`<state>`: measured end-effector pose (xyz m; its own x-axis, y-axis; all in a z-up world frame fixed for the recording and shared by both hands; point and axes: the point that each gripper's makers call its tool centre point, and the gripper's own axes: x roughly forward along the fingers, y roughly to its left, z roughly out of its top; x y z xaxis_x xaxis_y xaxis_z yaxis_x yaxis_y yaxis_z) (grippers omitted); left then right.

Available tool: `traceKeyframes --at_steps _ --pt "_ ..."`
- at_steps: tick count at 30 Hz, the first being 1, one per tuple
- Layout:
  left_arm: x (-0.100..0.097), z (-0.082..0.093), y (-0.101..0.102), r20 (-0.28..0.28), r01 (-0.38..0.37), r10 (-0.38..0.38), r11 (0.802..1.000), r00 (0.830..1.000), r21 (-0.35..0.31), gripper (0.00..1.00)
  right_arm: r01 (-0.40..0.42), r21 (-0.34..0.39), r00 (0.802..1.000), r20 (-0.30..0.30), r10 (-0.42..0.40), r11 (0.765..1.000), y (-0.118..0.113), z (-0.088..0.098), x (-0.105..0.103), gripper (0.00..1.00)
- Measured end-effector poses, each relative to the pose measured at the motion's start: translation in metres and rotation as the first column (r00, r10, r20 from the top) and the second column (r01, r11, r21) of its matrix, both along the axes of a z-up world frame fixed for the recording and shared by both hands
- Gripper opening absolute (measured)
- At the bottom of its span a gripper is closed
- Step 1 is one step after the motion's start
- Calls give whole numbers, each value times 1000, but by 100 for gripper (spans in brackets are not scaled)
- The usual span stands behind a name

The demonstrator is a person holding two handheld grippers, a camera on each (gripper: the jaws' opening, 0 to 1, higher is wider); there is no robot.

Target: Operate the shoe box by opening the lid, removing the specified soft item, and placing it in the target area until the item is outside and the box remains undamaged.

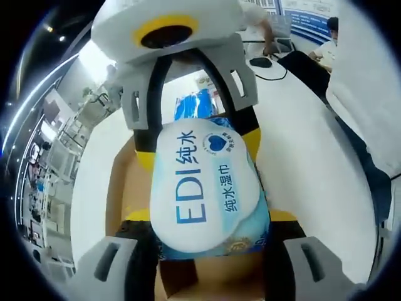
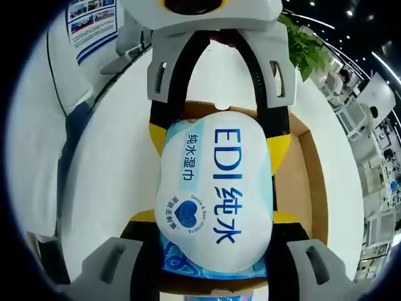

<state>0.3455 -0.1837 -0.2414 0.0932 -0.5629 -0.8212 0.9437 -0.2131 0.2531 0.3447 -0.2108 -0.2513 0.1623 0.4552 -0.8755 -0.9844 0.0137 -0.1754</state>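
Wet-wipes pack (image 1: 210,188): pinched end-to-end by left tool (image 1: 210,241) and right tool (image 2: 216,244), raised over open shoe box (image 1: 119,188) on white table (image 1: 301,144). Lid open; placement pending.

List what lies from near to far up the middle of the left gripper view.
Left gripper → wet wipes pack → right gripper → white table → person's hand.
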Motion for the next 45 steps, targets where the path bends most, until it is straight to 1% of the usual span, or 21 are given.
traceKeyframes --at_steps 4,9,15,20,26,29,33,35,41,45 --pt "-7 11 0 19 4 -4 1000 1000 -6 67 -2 0 1000 16 2 1000 1 10 -7 64" --pt "-21 19 1 20 7 -7 1000 1000 -6 67 -2 0 1000 22 2 1000 3 18 -21 63" --pt "-40 23 6 19 11 -11 1000 1000 -6 66 -5 10 1000 18 5 1000 7 22 -41 63" --pt "-59 21 13 17 9 -9 1000 1000 -9 66 -10 15 1000 14 10 1000 15 21 -58 63" --pt "-85 14 22 5 11 -11 1000 1000 -21 66 -8 11 1000 -1 8 1000 24 16 -85 62" --pt "-101 10 26 -7 28 -28 999 1000 -28 66 3 -3 1000 -16 -3 1000 28 12 -102 62" --pt "-113 6 29 -14 47 -48 998 999 -43 66 26 -17 999 -27 -26 1000 31 8 -116 62" --pt "-120 1 31 -23 57 -58 997 998 -49 66 34 -18 999 -35 -34 999 33 4 -122 62" --pt "-146 -19 37 -56 83 -87 995 995 -61 66 54 -25 996 -63 -56 998 39 -17 -148 61" --pt "-157 -33 39 -79 87 -93 994 993 -70 66 53 -28 995 -82 -55 998 41 -32 -158 61"
